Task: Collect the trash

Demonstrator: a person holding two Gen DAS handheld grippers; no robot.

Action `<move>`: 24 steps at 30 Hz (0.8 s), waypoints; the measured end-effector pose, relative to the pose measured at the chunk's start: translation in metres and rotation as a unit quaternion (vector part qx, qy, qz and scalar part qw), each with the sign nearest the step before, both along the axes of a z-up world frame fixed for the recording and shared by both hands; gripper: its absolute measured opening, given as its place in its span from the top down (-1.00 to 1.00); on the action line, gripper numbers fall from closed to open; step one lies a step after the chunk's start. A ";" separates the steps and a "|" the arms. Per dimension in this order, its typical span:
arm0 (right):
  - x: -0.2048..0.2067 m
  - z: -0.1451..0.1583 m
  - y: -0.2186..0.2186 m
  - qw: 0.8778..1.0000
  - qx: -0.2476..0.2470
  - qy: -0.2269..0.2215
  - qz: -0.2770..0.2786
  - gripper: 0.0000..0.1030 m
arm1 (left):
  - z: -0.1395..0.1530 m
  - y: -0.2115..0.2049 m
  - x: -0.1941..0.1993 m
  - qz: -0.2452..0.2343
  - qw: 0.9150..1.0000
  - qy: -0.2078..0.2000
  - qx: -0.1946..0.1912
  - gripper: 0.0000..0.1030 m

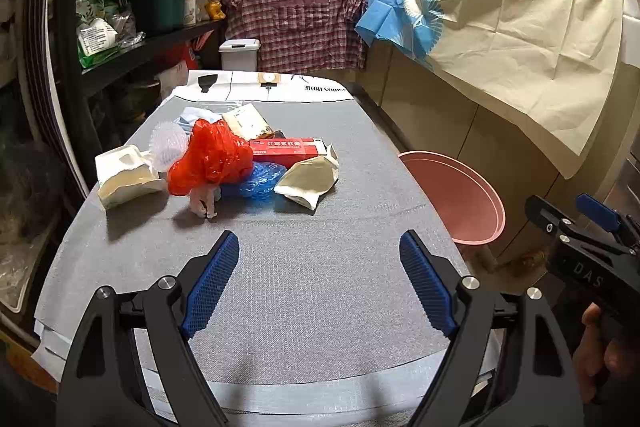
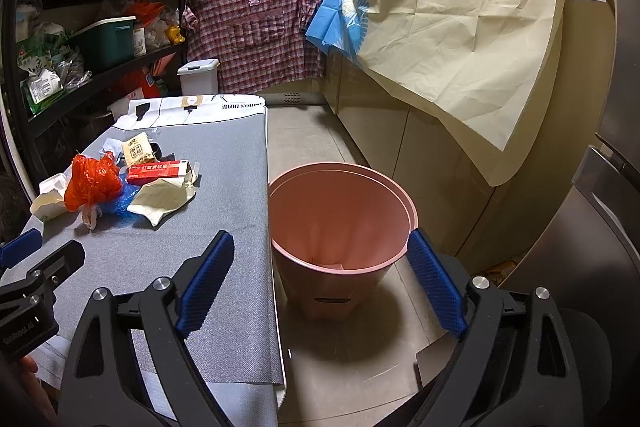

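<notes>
Kitchen space, narrow, with a grey-covered bench (image 1: 320,307) as the landmark. Nearest to the viewer, the left claw (image 1: 319,251) hangs over the near part of the bench, jaws spread wide and holding nothing. The right claw (image 2: 320,247) is also spread and empty, off the right edge of the bench, looking toward the pink bin (image 2: 340,223) that stands on the floor just beside that edge.

Further along the bench, toward its far half, the trash lies in one heap: a cream torn wrapper (image 1: 308,181), a blue plastic bag (image 1: 258,181), a red plastic bag (image 1: 208,159), a white carton (image 1: 124,173), a red box (image 1: 286,149) with white Chinese writing too small for me to read, and a tan packet (image 1: 244,121).

I judge the collecting is hardly begun: the heap looks untouched, and the bin shows maybe one pale scrap at its bottom. At the far end of the bench, printed letters read upside down, perhaps "HOME". The right tool body shows "DAS".
</notes>
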State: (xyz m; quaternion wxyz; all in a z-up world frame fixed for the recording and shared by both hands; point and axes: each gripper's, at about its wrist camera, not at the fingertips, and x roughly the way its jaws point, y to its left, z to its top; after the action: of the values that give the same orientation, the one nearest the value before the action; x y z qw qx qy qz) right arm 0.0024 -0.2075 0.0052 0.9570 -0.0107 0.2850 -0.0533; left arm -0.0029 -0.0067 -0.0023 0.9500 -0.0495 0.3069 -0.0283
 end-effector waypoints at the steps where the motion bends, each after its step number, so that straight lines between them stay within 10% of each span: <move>1: 0.000 0.000 0.000 1.000 0.000 0.000 0.000 -0.69 | 0.000 0.000 0.000 0.001 1.000 0.000 0.000 -0.55; 24: 0.000 0.000 0.000 1.000 0.000 0.000 0.000 -0.69 | 0.002 0.002 -0.001 0.001 1.000 -0.001 0.000 -0.55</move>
State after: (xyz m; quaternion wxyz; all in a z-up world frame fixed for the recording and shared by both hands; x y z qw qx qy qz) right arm 0.0023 -0.2075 0.0052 0.9569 -0.0106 0.2853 -0.0533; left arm -0.0035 -0.0051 -0.0006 0.9504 -0.0499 0.3056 -0.0277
